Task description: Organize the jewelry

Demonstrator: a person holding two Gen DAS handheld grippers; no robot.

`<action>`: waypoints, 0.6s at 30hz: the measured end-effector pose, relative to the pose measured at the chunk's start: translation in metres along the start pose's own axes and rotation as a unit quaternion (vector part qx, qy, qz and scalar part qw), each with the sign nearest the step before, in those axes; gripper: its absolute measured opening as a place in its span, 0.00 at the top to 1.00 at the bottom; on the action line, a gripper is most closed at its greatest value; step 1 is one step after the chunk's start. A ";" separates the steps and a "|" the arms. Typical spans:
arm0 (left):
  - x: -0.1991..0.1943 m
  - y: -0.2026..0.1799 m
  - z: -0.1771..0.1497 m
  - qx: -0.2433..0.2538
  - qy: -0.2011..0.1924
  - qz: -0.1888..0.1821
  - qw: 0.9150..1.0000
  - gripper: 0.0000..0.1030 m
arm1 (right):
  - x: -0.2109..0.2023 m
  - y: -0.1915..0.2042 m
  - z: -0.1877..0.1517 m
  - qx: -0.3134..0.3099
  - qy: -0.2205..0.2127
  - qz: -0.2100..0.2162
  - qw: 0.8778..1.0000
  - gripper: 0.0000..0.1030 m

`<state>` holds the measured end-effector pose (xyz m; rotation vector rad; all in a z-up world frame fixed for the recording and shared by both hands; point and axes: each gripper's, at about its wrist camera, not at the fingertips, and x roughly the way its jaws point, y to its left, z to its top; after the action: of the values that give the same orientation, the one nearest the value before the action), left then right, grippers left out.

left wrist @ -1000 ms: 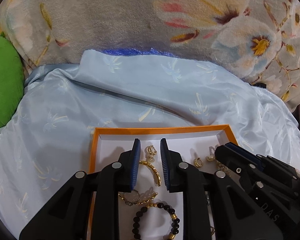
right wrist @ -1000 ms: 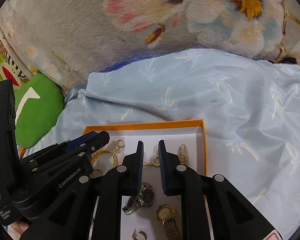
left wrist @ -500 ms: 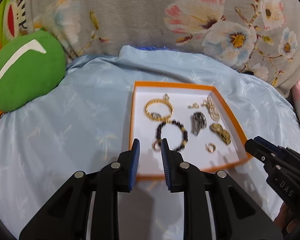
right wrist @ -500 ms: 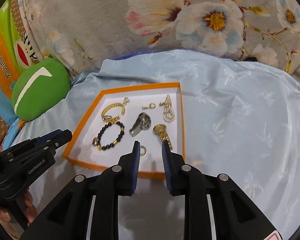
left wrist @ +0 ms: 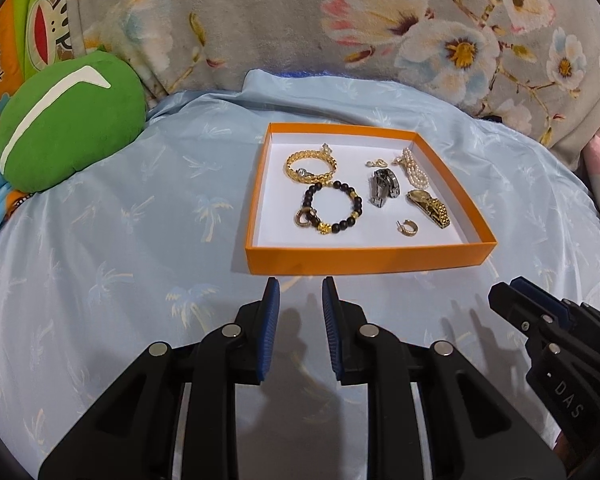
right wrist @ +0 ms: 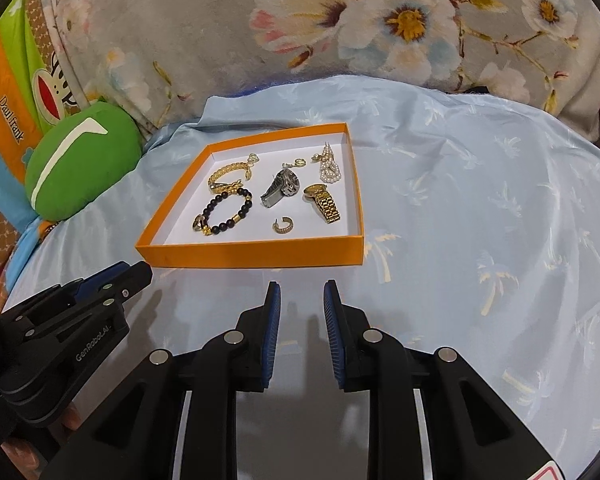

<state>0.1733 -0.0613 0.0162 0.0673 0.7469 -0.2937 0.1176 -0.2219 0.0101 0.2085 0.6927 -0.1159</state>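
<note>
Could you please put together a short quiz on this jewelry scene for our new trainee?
1. True or false: the black bead bracelet lies outside the orange box.
2. What sits nearest the box's front wall: A gold hoop earring, B pearl strand, C gold chain bracelet?
3. What is between the fingers of the left gripper and the right gripper?
Key: 1 false; 2 A; 3 nothing, both stand open, short of the box.
</note>
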 end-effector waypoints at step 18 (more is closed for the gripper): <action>-0.003 -0.011 -0.013 0.008 0.002 0.038 0.999 0.59 | 0.001 0.004 -0.012 -0.005 0.009 -0.013 1.000 0.58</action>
<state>0.1595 -0.0688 0.0086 0.1114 0.7446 -0.2280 0.1110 -0.2149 0.0011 0.1912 0.7136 -0.1358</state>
